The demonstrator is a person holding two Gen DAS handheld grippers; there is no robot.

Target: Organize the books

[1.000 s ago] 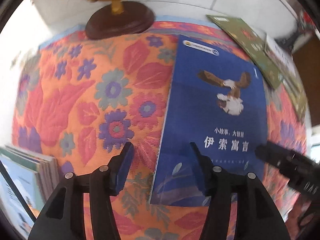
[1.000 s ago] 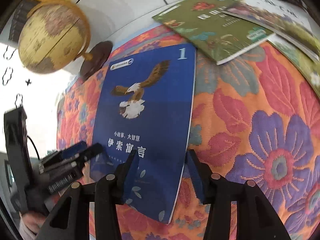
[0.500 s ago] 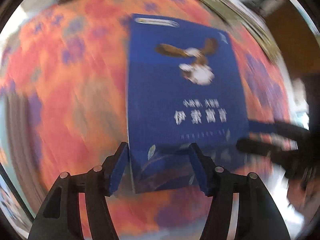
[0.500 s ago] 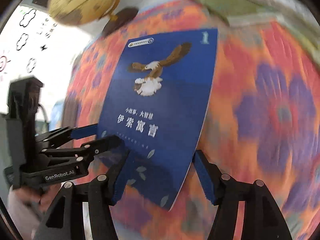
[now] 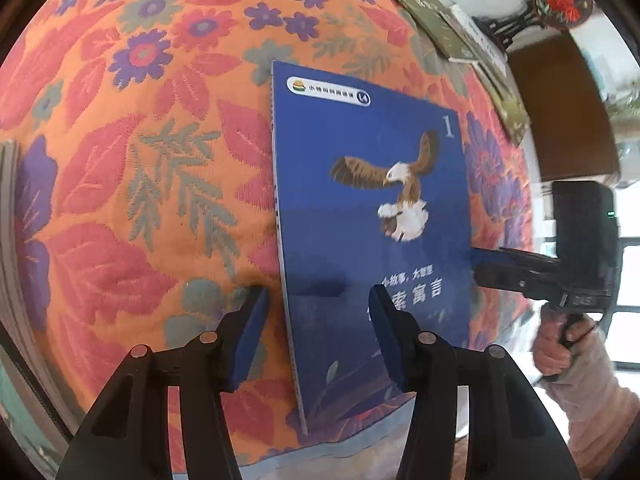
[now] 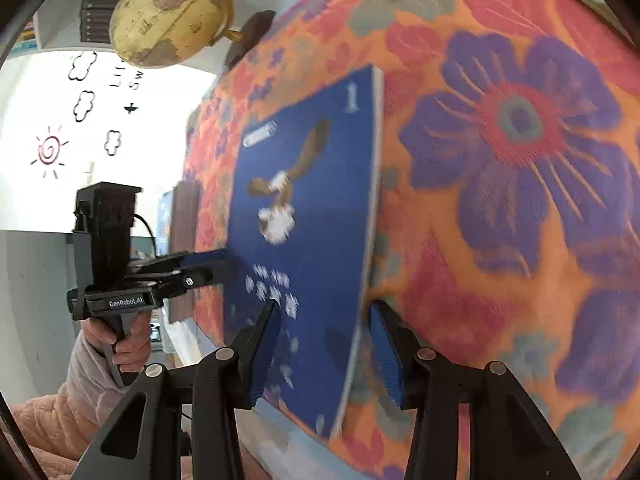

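Woven floral tablecloth (image 5: 168,184) – coarse, matt – under smooth paper-covered blue book (image 5: 360,216).

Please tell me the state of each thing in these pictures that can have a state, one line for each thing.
Blue eagle-cover paperback book: closed, flat on the floral cloth, near the table's front edge.
Left gripper: jaws apart, just been closing, straddling the book's left edge.
Right gripper: jaws apart, just been closing, straddling the book's right edge.
Yellow desk globe: upright on its stand.
Green paperback book: closed, lying flat.

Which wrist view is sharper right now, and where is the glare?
Left wrist view: crisp, blue book title readable, fisheye bending at edges. Right wrist view: motion-blurred, book print smeared, bright window washed out behind the globe.
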